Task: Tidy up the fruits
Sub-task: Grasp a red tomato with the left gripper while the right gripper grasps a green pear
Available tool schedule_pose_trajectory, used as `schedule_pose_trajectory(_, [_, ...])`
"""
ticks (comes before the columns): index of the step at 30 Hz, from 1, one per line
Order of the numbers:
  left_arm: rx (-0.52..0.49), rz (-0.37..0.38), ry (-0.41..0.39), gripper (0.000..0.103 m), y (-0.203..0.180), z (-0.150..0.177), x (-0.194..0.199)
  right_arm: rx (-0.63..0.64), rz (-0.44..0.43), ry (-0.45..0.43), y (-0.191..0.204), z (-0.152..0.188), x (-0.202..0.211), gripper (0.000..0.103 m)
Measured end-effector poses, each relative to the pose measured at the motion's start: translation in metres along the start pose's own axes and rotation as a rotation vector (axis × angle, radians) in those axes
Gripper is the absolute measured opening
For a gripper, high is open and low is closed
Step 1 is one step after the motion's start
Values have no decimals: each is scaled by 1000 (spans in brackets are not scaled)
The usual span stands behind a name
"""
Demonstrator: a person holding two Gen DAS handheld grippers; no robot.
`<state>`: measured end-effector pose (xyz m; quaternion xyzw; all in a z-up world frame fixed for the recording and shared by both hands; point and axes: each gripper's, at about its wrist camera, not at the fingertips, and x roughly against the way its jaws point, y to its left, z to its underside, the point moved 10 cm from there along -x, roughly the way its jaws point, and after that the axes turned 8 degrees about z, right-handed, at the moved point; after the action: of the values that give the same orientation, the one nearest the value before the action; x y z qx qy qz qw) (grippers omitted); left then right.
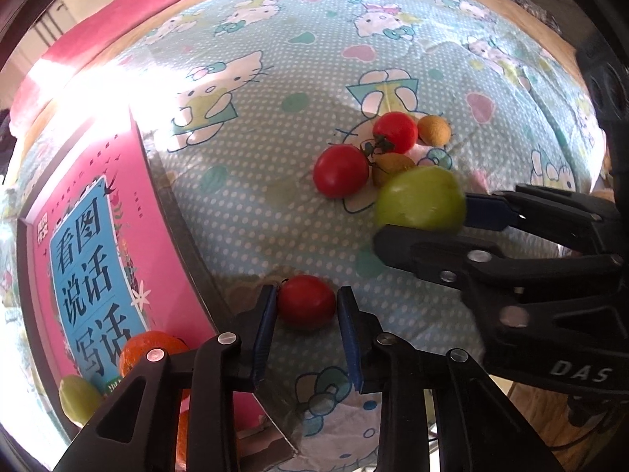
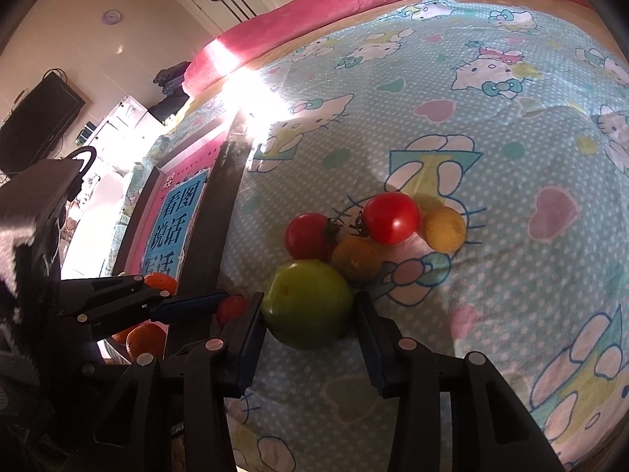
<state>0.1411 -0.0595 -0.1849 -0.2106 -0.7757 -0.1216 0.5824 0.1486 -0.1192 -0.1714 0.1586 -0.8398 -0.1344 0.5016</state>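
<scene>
Left tongs clench a small red tomato on the bed beside the pink book; right tongs grasp a green fruit near the fruit pile.

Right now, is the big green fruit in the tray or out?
Out: the big round green fruit lies on the bedsheet, between the right gripper's fingers.

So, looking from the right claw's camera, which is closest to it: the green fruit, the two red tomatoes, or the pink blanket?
1. Green fruit, between the right claw's fingers.
2. Two red tomatoes, just beyond; too close to rank.
3. Pink blanket, far end of the bed.
</scene>
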Motion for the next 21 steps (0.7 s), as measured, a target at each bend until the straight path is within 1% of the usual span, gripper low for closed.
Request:
schedule_pose_trajectory(4, [49, 15, -21, 31, 0, 2, 2, -4, -4, -15, -5, 2, 10, 45])
schedule_pose_trajectory(10, [109, 67, -59, 31, -1, 9, 9, -14, 0, -29, -12, 5, 19, 45])
schedule_pose_trajectory(16, [135, 108, -86, 31, -5, 16, 20, -12, 5, -52, -15, 3, 27, 45])
schedule_pose_trajectory(21, [133, 107, -104, 31, -11, 16, 33, -5, 12, -68, -15, 2, 32, 45])
